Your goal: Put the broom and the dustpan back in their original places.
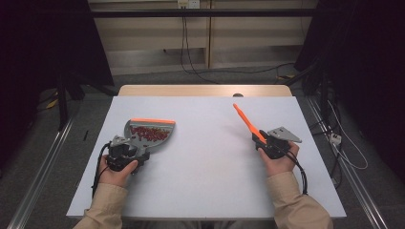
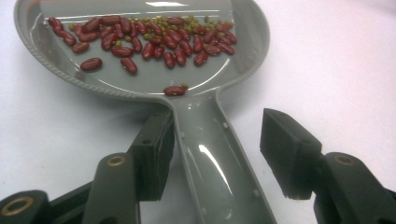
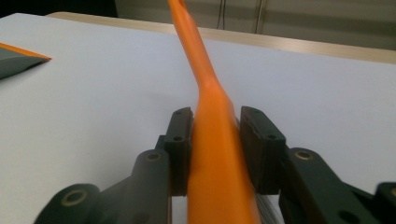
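On the left half of the desk (image 1: 205, 143), the grey dustpan (image 2: 140, 51) full of beans (image 2: 154, 39) lies flat, its handle (image 2: 212, 158) running between the spread jaws of the left tool (image 2: 215, 154). The right tool (image 3: 215, 140) loosely pinches the orange brush (image 3: 210, 154), pointing away from the person, well apart.

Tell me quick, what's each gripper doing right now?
Left gripper: open, jaws around the dustpan handle, one pad clear of it.
Right gripper: jaws around the orange brush handle; grip cannot be told.
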Available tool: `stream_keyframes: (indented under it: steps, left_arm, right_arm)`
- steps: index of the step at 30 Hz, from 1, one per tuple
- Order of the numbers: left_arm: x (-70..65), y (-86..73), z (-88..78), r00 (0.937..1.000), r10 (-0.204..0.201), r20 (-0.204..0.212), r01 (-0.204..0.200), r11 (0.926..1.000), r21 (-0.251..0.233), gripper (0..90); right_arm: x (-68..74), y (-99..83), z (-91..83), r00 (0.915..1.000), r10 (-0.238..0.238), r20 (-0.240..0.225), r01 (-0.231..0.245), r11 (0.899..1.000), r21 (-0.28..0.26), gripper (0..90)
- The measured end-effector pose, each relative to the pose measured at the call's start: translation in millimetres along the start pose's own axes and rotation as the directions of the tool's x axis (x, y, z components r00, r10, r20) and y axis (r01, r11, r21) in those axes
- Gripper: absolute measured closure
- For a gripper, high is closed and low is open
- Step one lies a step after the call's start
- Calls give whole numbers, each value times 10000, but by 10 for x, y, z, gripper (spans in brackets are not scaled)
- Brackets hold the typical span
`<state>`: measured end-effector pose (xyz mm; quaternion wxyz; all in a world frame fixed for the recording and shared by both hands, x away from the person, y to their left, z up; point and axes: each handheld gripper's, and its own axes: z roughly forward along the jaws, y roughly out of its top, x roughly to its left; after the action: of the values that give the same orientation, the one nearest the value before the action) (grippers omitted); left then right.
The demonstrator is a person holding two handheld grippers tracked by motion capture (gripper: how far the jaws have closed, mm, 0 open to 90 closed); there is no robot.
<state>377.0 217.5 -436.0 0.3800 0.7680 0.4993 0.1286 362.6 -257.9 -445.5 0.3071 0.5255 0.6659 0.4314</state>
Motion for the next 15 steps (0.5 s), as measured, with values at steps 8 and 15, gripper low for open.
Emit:
stream_keyframes:
  steps: [8, 15]
  left_arm:
    - [-50, -38, -60, 9971, 180, 741, -144, 9987, -494, 304]
    - [-26, -36, -142, 9931, 538, 1043, -396, 9901, -1344, 144]
  right_arm:
    - [112, 22, -62, 9919, 428, -1194, -471, 9983, -333, 472]
    - [38, -42, -229, 9831, 443, -1774, -502, 9983, -293, 322]
